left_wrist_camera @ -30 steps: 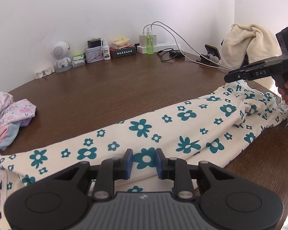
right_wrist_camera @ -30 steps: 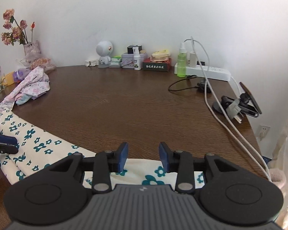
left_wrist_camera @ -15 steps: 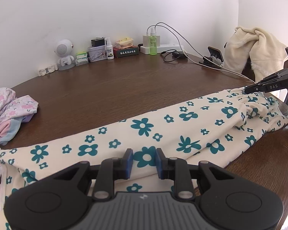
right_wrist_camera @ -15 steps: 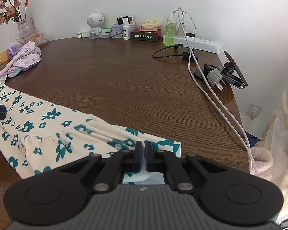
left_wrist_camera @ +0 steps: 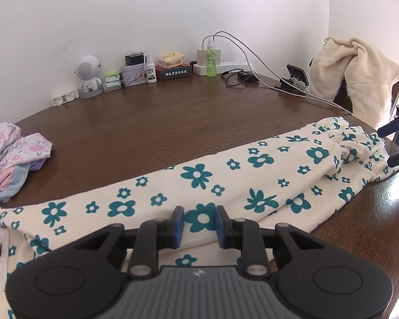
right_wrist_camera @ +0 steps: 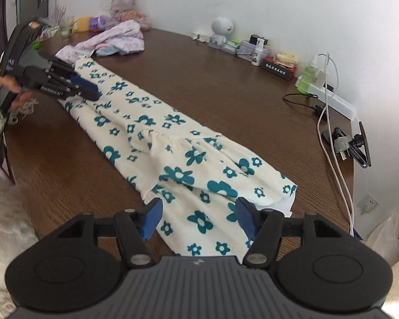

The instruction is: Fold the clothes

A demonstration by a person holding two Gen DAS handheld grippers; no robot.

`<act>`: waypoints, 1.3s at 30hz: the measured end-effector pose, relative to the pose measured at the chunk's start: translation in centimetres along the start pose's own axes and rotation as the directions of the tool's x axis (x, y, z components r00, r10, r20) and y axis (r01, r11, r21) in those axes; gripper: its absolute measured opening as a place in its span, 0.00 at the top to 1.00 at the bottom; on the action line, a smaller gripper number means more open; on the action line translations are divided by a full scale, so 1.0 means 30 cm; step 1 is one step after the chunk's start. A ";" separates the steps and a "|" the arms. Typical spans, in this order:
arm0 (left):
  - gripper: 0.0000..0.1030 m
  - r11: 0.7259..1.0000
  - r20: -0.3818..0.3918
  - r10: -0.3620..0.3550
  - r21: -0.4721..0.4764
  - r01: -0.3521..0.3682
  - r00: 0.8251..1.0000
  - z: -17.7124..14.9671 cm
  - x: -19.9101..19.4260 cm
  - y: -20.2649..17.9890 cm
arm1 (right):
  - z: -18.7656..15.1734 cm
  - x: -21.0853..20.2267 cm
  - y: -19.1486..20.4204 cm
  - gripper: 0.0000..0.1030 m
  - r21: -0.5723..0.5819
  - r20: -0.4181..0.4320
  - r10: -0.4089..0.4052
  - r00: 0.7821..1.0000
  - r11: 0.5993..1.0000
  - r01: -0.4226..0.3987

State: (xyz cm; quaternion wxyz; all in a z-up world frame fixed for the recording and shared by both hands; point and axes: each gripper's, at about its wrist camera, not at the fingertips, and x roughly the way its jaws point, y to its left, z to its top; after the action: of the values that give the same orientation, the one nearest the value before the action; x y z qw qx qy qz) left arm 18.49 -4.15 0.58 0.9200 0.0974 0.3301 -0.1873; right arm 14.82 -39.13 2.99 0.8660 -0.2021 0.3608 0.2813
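A cream garment with teal flowers (left_wrist_camera: 226, 180) lies as a long folded strip across the brown table (left_wrist_camera: 146, 125); it also shows in the right wrist view (right_wrist_camera: 157, 135). My left gripper (left_wrist_camera: 198, 226) is open and hovers over the strip's near edge at one end; it also shows from the side in the right wrist view (right_wrist_camera: 90, 91). My right gripper (right_wrist_camera: 198, 218) is wide open above the strip's other, ruffled end, holding nothing. Its blue fingertips (left_wrist_camera: 391, 130) show at the right edge of the left wrist view.
A pile of pink floral clothes (left_wrist_camera: 10, 154) lies at the table's left. A robot figurine (left_wrist_camera: 89, 79), small boxes, a green bottle (left_wrist_camera: 211, 61), a power strip with cables (right_wrist_camera: 332, 98) and a phone stand (right_wrist_camera: 356, 146) line the back. A cream fleece (left_wrist_camera: 359, 74) hangs at the right.
My right gripper shut on the garment's ruffled end half a second ago, and now stands wide open, pulled back and turned left. The garment lies straighter. My left gripper stays open.
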 end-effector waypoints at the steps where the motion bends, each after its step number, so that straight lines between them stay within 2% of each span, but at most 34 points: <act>1: 0.77 1.000 0.000 0.001 0.002 -0.001 1.000 -0.001 -0.001 0.000 | 0.002 0.015 -0.004 0.40 -0.005 -0.014 0.008 1.000 1.000 -0.008; 3: 0.77 1.000 0.001 0.001 0.010 -0.001 1.000 -0.003 -0.003 -0.002 | 0.007 0.045 -0.009 0.41 -0.030 -0.048 0.019 0.999 0.999 -0.020; 7: 0.77 1.000 0.003 -0.012 0.013 0.012 1.000 -0.009 -0.007 0.004 | 0.000 0.077 -0.022 0.52 -0.069 -0.091 0.056 0.994 0.996 -0.062; 9: 0.77 1.000 0.004 -0.019 0.014 0.019 1.000 -0.011 -0.009 0.007 | -0.008 0.075 -0.038 0.64 -0.071 -0.095 0.074 0.993 0.994 -0.080; 10: 0.77 1.000 0.004 -0.023 0.015 0.023 1.000 -0.013 -0.010 0.009 | -0.015 0.073 -0.054 0.80 -0.070 -0.097 0.077 0.992 0.994 -0.084; 11: 0.77 1.000 0.005 -0.025 0.015 0.025 1.000 -0.013 -0.011 0.010 | -0.024 0.071 -0.073 0.86 -0.061 -0.100 0.069 0.993 0.995 -0.075; 15: 0.77 0.999 0.007 -0.030 0.014 0.030 1.000 -0.015 -0.012 0.013 | -0.070 0.053 -0.141 0.87 0.002 -0.088 0.061 0.994 0.998 -0.061; 22: 0.77 0.999 0.010 -0.036 0.009 0.036 0.999 -0.018 -0.014 0.016 | -0.126 0.018 -0.178 0.87 0.077 -0.036 0.056 0.998 0.996 -0.053; 26: 0.77 0.997 0.038 -0.060 0.040 0.059 0.997 0.018 -0.027 -0.020 | -0.160 -0.023 -0.194 0.85 0.188 -0.050 -0.025 0.998 0.981 0.034; 28: 0.77 0.995 0.059 -0.077 0.065 0.073 0.995 0.044 -0.036 -0.049 | -0.187 -0.060 -0.195 0.80 0.286 -0.054 -0.100 0.993 0.952 0.112; 30: 0.77 0.992 0.079 -0.094 0.090 0.087 0.992 0.070 -0.045 -0.077 | -0.218 -0.111 -0.191 0.63 0.401 -0.050 -0.161 0.986 0.901 0.167; 31: 0.77 0.990 0.089 -0.102 0.102 0.093 0.991 0.083 -0.050 -0.092 | -0.233 -0.134 -0.186 0.53 0.464 -0.029 -0.165 0.986 0.872 0.159; 32: 0.77 0.988 0.098 -0.111 0.115 0.100 0.989 0.096 -0.054 -0.106 | -0.243 -0.147 -0.179 0.46 0.527 -0.009 -0.162 0.987 0.838 0.143; 34: 0.76 0.984 0.118 -0.129 0.140 0.112 0.985 0.121 -0.064 -0.134 | -0.268 -0.150 -0.164 0.41 0.658 0.042 -0.121 0.992 0.750 0.064; 37: 0.76 0.963 0.114 -0.193 0.211 0.166 0.975 0.186 -0.010 -0.226 | -0.297 -0.118 -0.141 0.40 0.790 0.122 -0.043 0.992 0.609 -0.071; 39: 0.76 0.944 0.108 -0.237 0.259 0.203 0.966 0.231 0.029 -0.290 | -0.298 -0.086 -0.117 0.40 0.824 0.160 -0.016 0.987 0.552 -0.124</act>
State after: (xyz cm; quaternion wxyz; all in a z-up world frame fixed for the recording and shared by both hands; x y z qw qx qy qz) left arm 19.51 -14.42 4.82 0.8947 0.1598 0.2491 -0.3346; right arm 10.97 -47.63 -0.47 0.8738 0.2634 0.3912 0.1183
